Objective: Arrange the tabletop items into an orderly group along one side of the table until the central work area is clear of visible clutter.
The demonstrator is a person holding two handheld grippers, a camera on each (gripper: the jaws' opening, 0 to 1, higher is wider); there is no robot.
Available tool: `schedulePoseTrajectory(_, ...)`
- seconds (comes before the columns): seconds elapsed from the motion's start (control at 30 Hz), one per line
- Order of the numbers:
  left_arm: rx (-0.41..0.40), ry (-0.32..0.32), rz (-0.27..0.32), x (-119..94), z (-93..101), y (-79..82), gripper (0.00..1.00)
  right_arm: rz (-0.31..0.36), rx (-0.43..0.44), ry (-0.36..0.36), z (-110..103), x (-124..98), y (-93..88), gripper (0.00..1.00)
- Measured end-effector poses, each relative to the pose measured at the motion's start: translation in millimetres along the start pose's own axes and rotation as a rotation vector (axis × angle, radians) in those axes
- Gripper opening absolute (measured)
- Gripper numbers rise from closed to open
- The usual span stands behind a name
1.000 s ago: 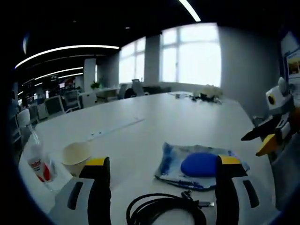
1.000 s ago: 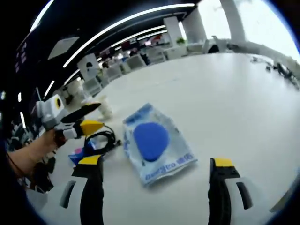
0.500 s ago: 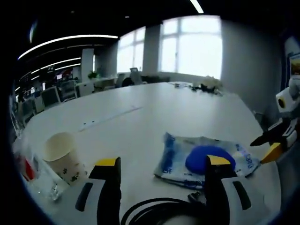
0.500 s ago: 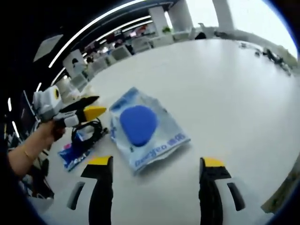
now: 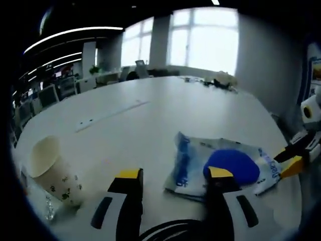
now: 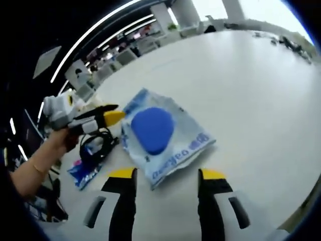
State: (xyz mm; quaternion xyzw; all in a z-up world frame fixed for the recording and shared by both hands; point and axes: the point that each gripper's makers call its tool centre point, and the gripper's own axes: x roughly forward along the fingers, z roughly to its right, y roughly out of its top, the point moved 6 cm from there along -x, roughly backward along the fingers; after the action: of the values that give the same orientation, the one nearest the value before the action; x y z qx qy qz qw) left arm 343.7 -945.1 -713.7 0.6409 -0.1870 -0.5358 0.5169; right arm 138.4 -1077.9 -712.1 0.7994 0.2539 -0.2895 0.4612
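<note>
A blue-and-white plastic packet (image 5: 190, 160) with a round blue pad (image 5: 233, 164) inside lies flat on the white table (image 5: 150, 120). In the right gripper view the same packet (image 6: 183, 145) lies just ahead of my right gripper (image 6: 168, 175), whose jaws stand open and partly drawn in, with the packet's near corner between their tips. My left gripper (image 5: 174, 175) is open over a coil of black cable (image 5: 165, 232), left of the packet. From the right gripper view, the left gripper (image 6: 103, 116) hangs above the cable (image 6: 95, 145), held by a hand (image 6: 47, 150).
A paper cup (image 5: 52, 168) stands at the left, with clear plastic (image 5: 47, 213) beside it. A small blue wrapper (image 6: 83, 169) lies next to the cable. The right gripper (image 5: 301, 150) shows at the right edge. The far tabletop (image 6: 251, 80) is bare; office desks stand beyond.
The jaws of both grippers have drawn closer together. Both cameras have moved nearer the packet, and the cup now looks larger in the left gripper view.
</note>
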Motion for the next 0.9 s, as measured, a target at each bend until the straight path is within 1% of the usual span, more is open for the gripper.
schedulePoseTrajectory(0.07,-0.020,-0.017,-0.011,2.4,0.0,-2.6,0.42,-0.003,0.019,0.008,-0.3,0.6,-1.1,0.39)
schedulePoseTrajectory(0.1,-0.025,-0.017,-0.012,3.4,-0.8,-3.2,0.38,-0.004,0.020,0.011,-0.8,0.7,-1.3,0.37)
schedulePoseTrajectory(0.17,-0.024,-0.022,-0.019,5.5,-0.9,-4.3,0.34,-0.005,0.004,0.021,-2.4,0.4,-0.8,0.28)
schedulePoseTrajectory(0.23,-0.044,-0.025,-0.030,7.0,-1.3,-5.2,0.30,-0.006,-0.006,0.028,-4.2,0.7,-1.0,0.21)
schedulePoseTrajectory(0.3,-0.043,-0.031,-0.044,7.8,-1.5,-6.1,0.26,-0.015,-0.017,0.034,-5.8,2.2,-3.0,0.20)
schedulePoseTrajectory(0.37,-0.025,-0.029,-0.054,7.9,-2.2,-7.2,0.21,-0.024,-0.019,0.038,-6.7,3.1,-4.1,0.20)
schedulePoseTrajectory(0.4,-0.024,-0.030,-0.065,8.0,-2.2,-8.5,0.17,-0.024,-0.017,0.040,-6.8,3.5,-4.1,0.20)
schedulePoseTrajectory(0.47,-0.016,-0.018,-0.090,8.4,-2.8,-12.1,0.14,-0.018,-0.012,0.049,-9.0,3.8,-3.8,0.20)
schedulePoseTrajectory(0.53,-0.026,-0.021,-0.092,8.2,-1.9,-11.9,0.13,-0.027,-0.021,0.050,-9.7,5.2,-5.1,0.18)
schedulePoseTrajectory(0.6,-0.010,-0.018,-0.103,8.8,-1.9,-12.8,0.11,-0.032,-0.027,0.050,-11.3,5.4,-6.4,0.16)
schedulePoseTrajectory(0.67,-0.010,-0.016,-0.112,9.0,-1.2,-13.6,0.10,-0.029,-0.033,0.040,-10.0,6.0,-6.0,0.11)
schedulePoseTrajectory(0.7,-0.011,-0.018,-0.118,8.8,-0.5,-14.3,0.08,-0.026,-0.033,0.040,-10.0,6.1,-5.7,0.09)
schedulePoseTrajectory(0.8,-0.013,-0.020,-0.123,8.4,0.6,-15.1,0.05,-0.026,-0.062,0.044,-11.9,6.3,-5.6,0.08)
schedulePoseTrajectory(0.9,0.013,-0.010,-0.132,7.4,2.3,-14.3,0.03,-0.018,-0.077,0.041,-12.3,6.5,-4.5,0.06)
